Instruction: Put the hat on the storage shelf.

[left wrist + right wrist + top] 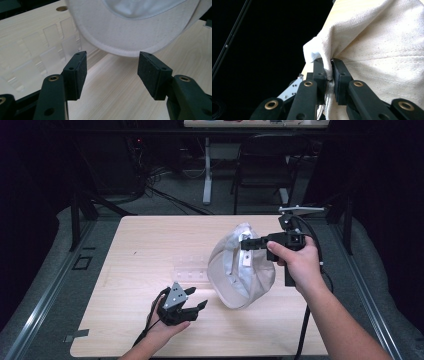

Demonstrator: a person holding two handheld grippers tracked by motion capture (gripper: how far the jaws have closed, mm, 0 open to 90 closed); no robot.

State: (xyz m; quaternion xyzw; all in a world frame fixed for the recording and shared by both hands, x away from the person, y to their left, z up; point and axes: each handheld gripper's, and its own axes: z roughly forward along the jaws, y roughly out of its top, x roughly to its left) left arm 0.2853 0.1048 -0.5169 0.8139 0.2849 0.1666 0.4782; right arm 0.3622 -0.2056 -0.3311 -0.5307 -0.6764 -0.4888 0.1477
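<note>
A: Right claw (329, 75)?
B: Clamped on a fold of the white cap (240, 270), holding it up over the counter (150, 250), right of centre.
A: Left claw (112, 72)?
B: Jaws wide, nothing between them. Cap's brim hangs just beyond the pads (77, 72), not touching.

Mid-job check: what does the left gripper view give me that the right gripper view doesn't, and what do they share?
Left gripper view: the left gripper with its jaws open and nothing between them, just short of the cap's brim, plus a clear plastic tray on the table.

Right gripper view: the right gripper with its jaws shut on a pinched fold of the white cap, against a dark background.

Both: the white cap and pale tabletop.
</note>
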